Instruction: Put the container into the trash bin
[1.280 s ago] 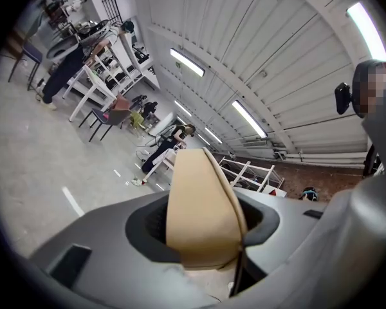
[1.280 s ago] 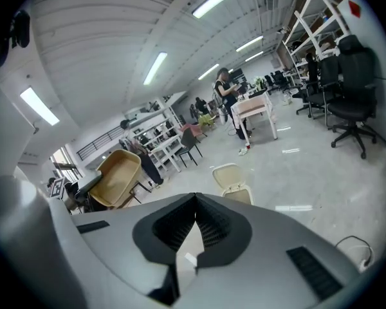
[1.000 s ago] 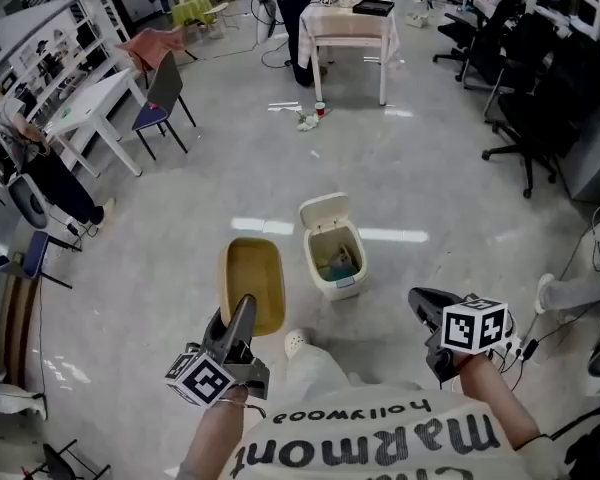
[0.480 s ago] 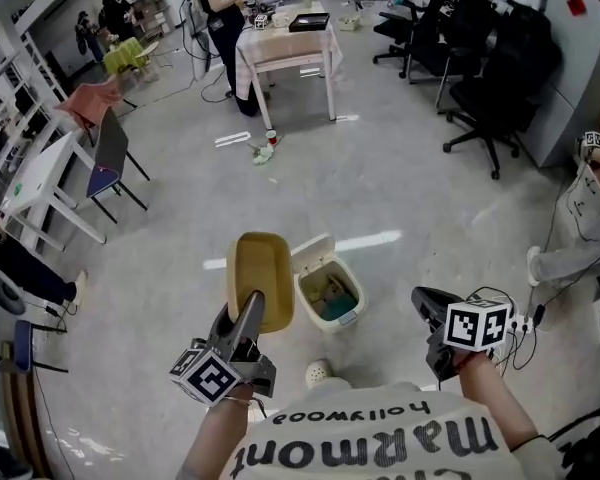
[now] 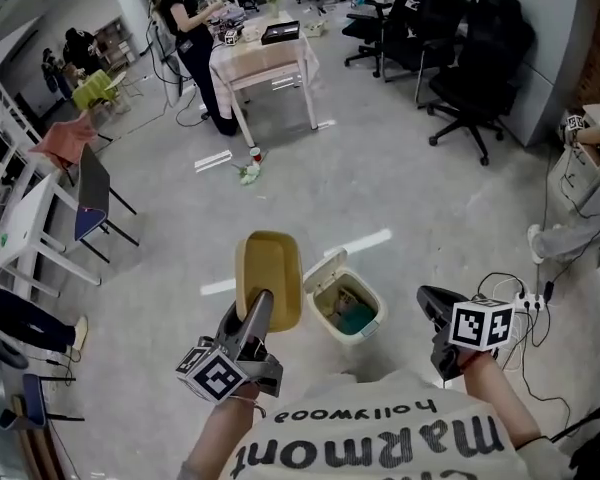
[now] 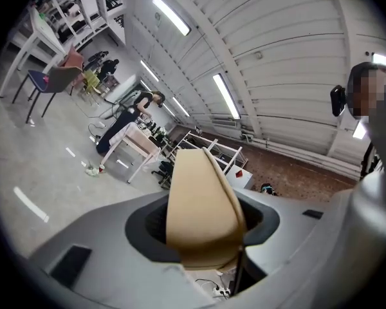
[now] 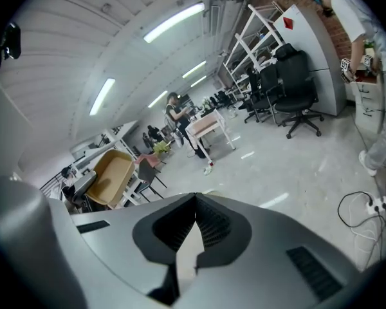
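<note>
Head view: left claw (image 5: 258,308) grips tan container (image 5: 268,268) over grey floor (image 5: 400,198), right claw (image 5: 432,300) clenched.

Container (image 5: 268,273): held between the jaws of the left gripper (image 5: 259,305), left of the trash bin (image 5: 358,335).
Trash bin: set on the floor (image 5: 400,188), between both grippers.
Right gripper (image 5: 427,296): right of the bin.
Table (image 5: 265,56): well behind the bin.
</note>
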A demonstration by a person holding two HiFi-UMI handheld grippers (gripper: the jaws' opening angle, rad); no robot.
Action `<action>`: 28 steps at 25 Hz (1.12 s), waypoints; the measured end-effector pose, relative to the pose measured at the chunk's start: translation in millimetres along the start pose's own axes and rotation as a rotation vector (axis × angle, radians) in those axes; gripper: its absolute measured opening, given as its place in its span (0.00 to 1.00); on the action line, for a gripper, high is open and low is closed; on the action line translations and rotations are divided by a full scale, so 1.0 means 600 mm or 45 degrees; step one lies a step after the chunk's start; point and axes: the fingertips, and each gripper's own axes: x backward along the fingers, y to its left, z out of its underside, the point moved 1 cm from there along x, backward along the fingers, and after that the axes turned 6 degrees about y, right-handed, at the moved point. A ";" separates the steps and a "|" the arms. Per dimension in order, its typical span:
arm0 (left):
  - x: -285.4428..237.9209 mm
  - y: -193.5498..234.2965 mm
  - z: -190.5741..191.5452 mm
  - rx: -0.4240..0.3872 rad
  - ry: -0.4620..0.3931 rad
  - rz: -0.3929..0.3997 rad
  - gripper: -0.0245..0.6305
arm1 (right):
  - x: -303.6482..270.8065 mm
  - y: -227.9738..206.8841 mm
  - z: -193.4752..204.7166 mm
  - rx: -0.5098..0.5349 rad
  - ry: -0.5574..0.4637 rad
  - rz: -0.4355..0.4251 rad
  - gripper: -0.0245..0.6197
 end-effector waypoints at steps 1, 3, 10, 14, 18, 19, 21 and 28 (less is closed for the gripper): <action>-0.003 0.003 0.000 -0.003 0.012 0.018 0.34 | -0.005 0.001 0.006 -0.003 0.005 0.012 0.04; -0.013 0.007 0.010 -0.022 0.045 0.056 0.34 | -0.015 0.001 0.016 -0.003 0.020 0.034 0.04; -0.062 0.035 0.133 0.042 0.232 0.070 0.34 | -0.055 -0.016 0.042 0.093 0.002 -0.002 0.04; -0.088 0.048 0.175 0.077 0.216 0.079 0.34 | -0.110 -0.026 0.062 0.093 0.101 -0.092 0.04; -0.124 0.068 0.193 0.097 0.155 0.027 0.34 | -0.166 -0.040 0.050 0.194 0.200 -0.160 0.04; -0.135 0.069 0.195 0.064 0.137 0.008 0.34 | -0.177 -0.047 0.044 0.234 0.223 -0.167 0.04; -0.154 0.073 0.204 -0.018 0.127 -0.034 0.33 | -0.196 -0.065 0.034 0.298 0.274 -0.177 0.04; -0.209 0.098 0.279 -0.012 0.234 -0.217 0.33 | -0.262 -0.140 0.020 0.400 0.517 -0.238 0.04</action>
